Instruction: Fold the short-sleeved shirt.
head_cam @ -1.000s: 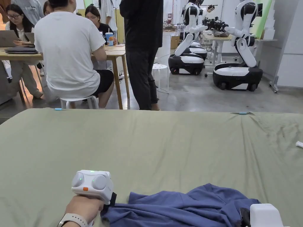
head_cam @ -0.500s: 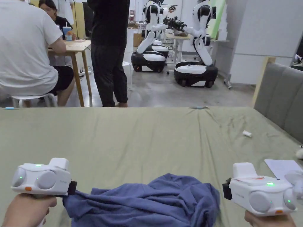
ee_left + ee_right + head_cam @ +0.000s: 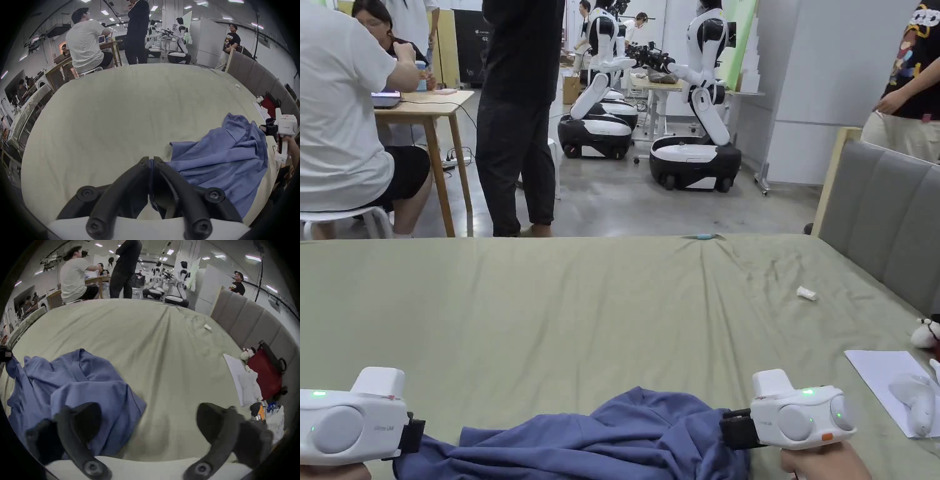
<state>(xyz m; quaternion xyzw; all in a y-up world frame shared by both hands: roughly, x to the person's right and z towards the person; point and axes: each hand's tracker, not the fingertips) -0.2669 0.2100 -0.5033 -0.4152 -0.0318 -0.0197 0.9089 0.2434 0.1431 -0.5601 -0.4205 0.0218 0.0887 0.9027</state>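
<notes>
A crumpled blue short-sleeved shirt [image 3: 600,437] lies at the near edge of the green bed sheet [image 3: 612,300]. My left gripper [image 3: 415,435] is at the shirt's left end. In the left gripper view its jaws [image 3: 151,160] are shut on a pinch of the blue shirt [image 3: 224,155]. My right gripper [image 3: 731,430] sits at the shirt's right edge. In the right gripper view it [image 3: 149,412] stands wide open, one jaw over the shirt [image 3: 73,382] and the other over bare sheet.
A grey padded headboard [image 3: 881,212] runs along the right. Near it lie a white paper [image 3: 881,375], a plush toy [image 3: 925,331], a red bag [image 3: 266,376] and a small white scrap [image 3: 806,292]. People and white robots [image 3: 694,150] are beyond the far edge.
The head camera has swung right. My left gripper keeps its hold on the shirt's left end, and my right gripper has come in against the shirt's right edge.
</notes>
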